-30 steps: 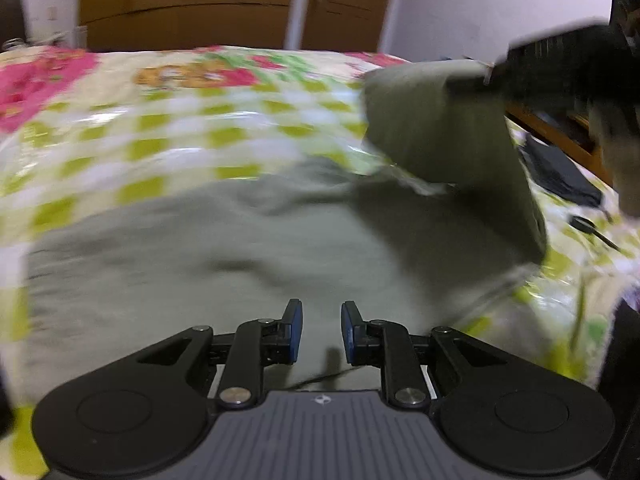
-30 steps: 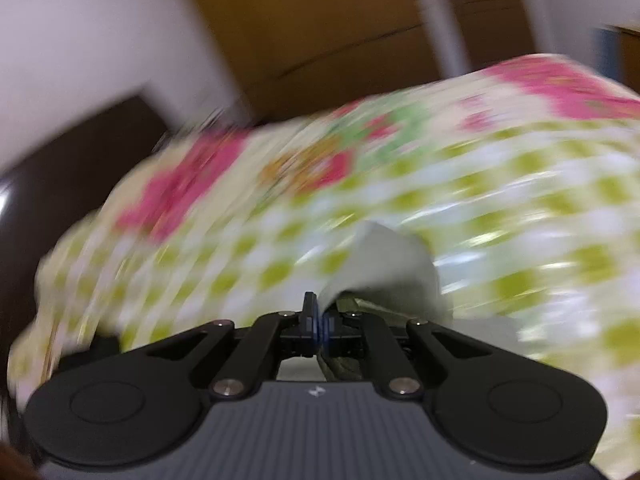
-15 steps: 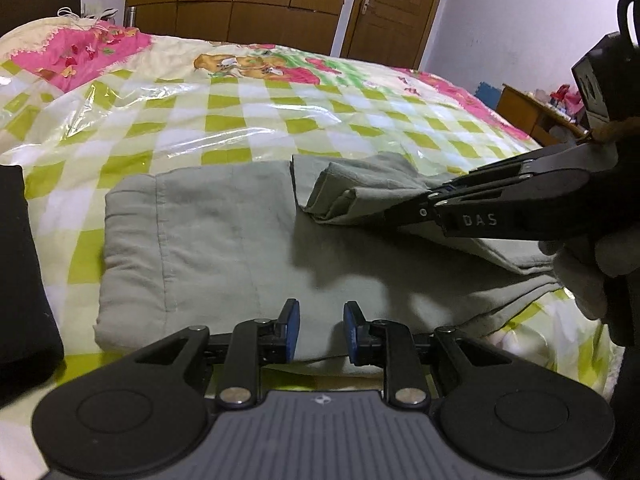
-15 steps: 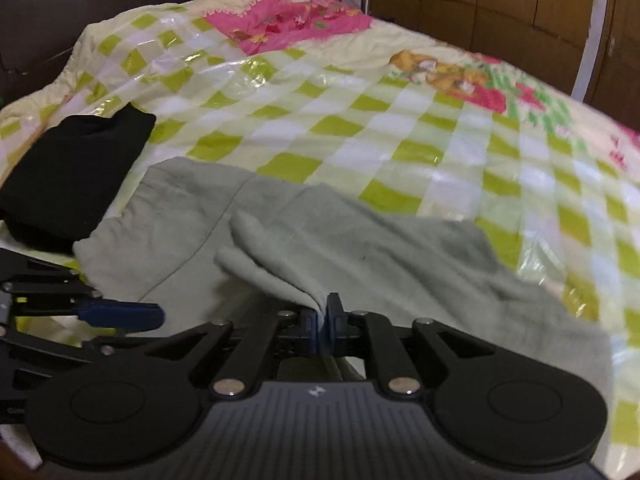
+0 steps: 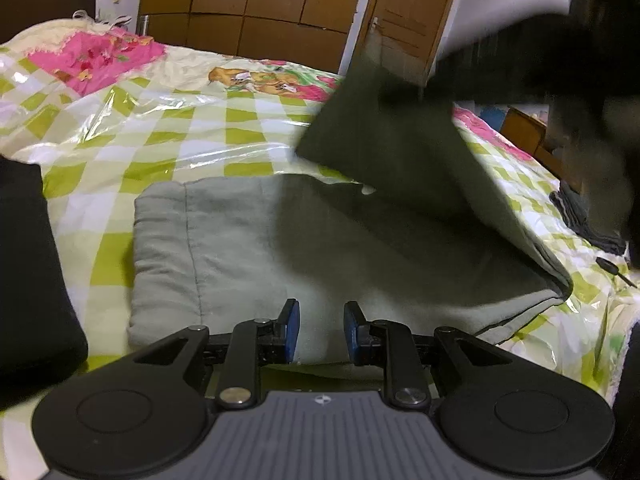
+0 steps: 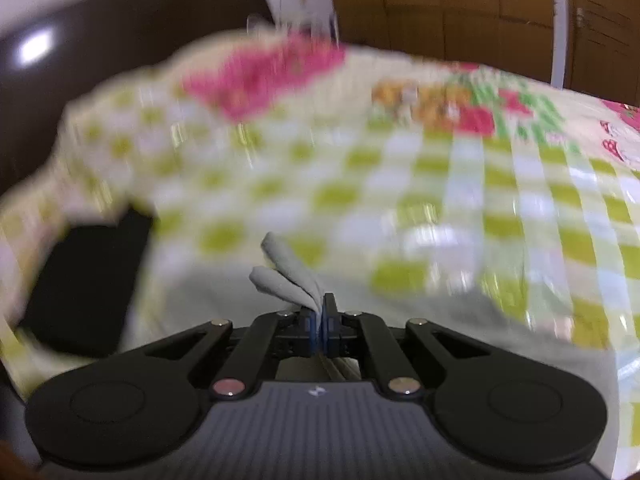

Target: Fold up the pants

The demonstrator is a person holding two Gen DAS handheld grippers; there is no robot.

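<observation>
Grey-green pants lie across the checked bedcover. Their right end is lifted as a dark flap above the flat part. The blurred right gripper holds that flap from the upper right. In the right wrist view my right gripper has its jaws closing tight on a bunched fold of the pants, which sticks out past the pads. My left gripper hovers at the near edge of the flat pants. It is open, and its blue pads have nothing between them.
A black folded garment lies on the bed just left of the pants, also seen as a black folded garment in the right wrist view. Dark cloth and a small black object lie at the right bed edge. Brown wardrobe doors stand behind.
Half a second ago the held end lay low over the flat pants; now it is raised as a flap. The right wrist view has swung and blurred. My left gripper has barely shifted.
</observation>
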